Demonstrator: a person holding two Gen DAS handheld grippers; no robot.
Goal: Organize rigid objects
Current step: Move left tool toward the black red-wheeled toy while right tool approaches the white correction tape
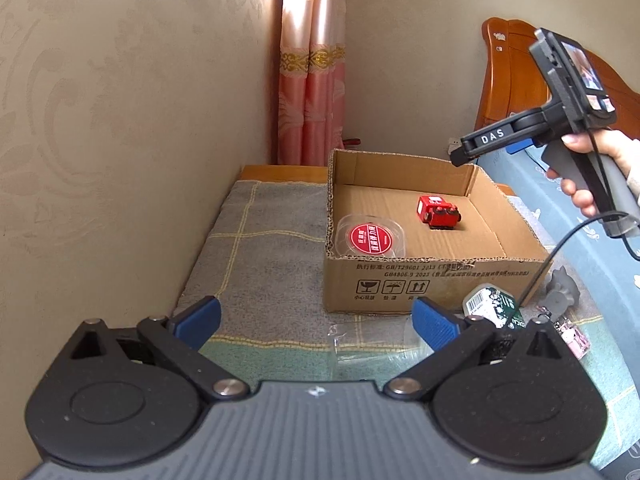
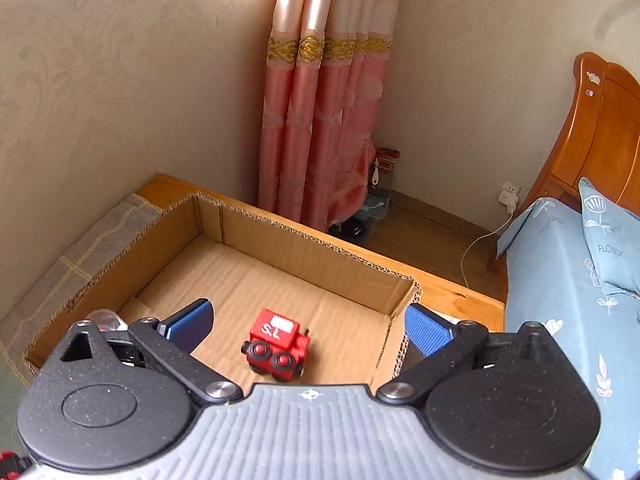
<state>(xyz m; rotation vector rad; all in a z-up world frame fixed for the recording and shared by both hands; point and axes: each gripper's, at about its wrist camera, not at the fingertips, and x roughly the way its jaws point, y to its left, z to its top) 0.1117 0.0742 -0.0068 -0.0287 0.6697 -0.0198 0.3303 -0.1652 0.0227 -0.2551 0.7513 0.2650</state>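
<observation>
Cardboard box (image 1: 420, 280) sits on the grey cloth (image 1: 256, 248) at the table's far end, open top, against the wall. Inside: red toy truck (image 2: 278, 346) tipped on its side on the box floor, well clear of the walls; clear round lidded container with red label (image 1: 370, 238) in the near-left corner.

Loose stuff outside the box, near its front-right corner: green-and-white packet (image 1: 494, 304), grey figurine (image 1: 562, 290), something pink (image 1: 572, 338) partly hidden behind the tool.

Right gripper (image 2: 308, 330) held over the box, jaws wide apart, nothing between them; truck lies below, not touched. Looks like a finished drop. Left gripper (image 1: 316, 320) low over the table in front of the box, jaws also spread, empty.

Next pick probably the packet, by the left. Advice: lift right clear of the box wall first, mind the trailing cable (image 1: 560, 248) near the figurine, approach the packet from above, close across its narrow side.
</observation>
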